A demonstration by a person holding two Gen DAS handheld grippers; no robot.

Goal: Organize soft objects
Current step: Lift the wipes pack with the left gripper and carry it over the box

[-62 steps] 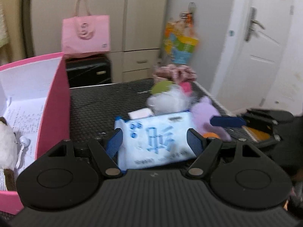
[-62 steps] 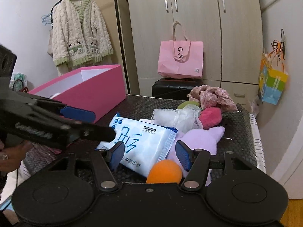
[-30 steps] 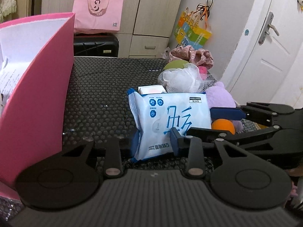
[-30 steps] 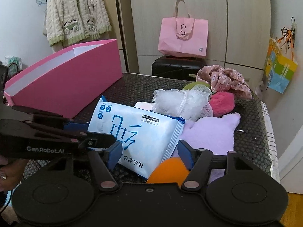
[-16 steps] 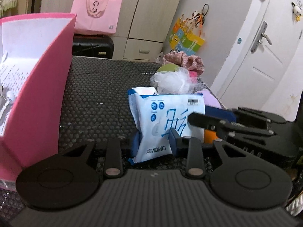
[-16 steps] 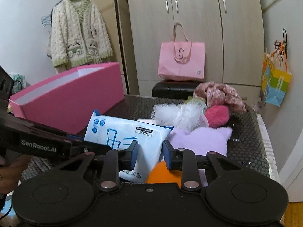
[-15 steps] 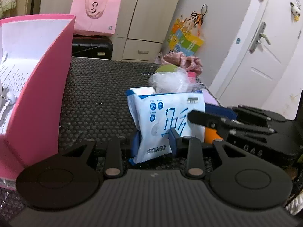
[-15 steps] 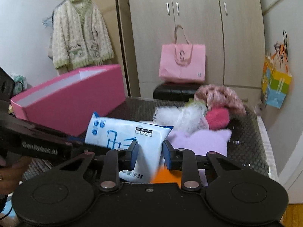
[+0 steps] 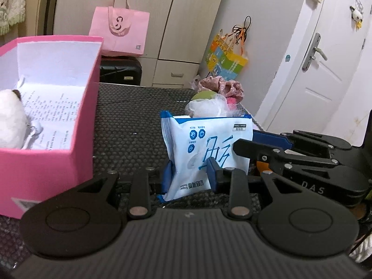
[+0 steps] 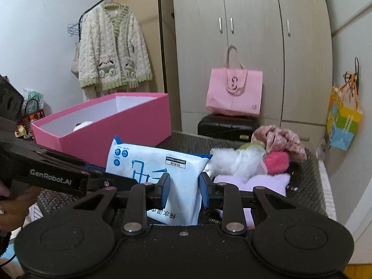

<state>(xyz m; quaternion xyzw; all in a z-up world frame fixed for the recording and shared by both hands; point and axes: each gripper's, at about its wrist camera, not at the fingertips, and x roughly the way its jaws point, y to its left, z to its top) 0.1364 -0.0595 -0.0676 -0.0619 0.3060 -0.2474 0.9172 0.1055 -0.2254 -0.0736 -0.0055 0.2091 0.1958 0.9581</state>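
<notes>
Now both my grippers clamp the wipes pack (image 9: 207, 148): left gripper (image 9: 189, 172) on its near end, right gripper (image 10: 184, 189), jaws just closed, on the other. Pack stands upright, higher than before, beside the pink box (image 9: 76, 125) at the table's (image 9: 130, 121) left edge.

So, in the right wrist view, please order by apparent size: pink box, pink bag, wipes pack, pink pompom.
1. pink box, widest in frame.
2-3. wipes pack and pink bag: similar; the pack sits much nearer, so I do not rank them.
4. pink pompom, clearly smallest.
</notes>
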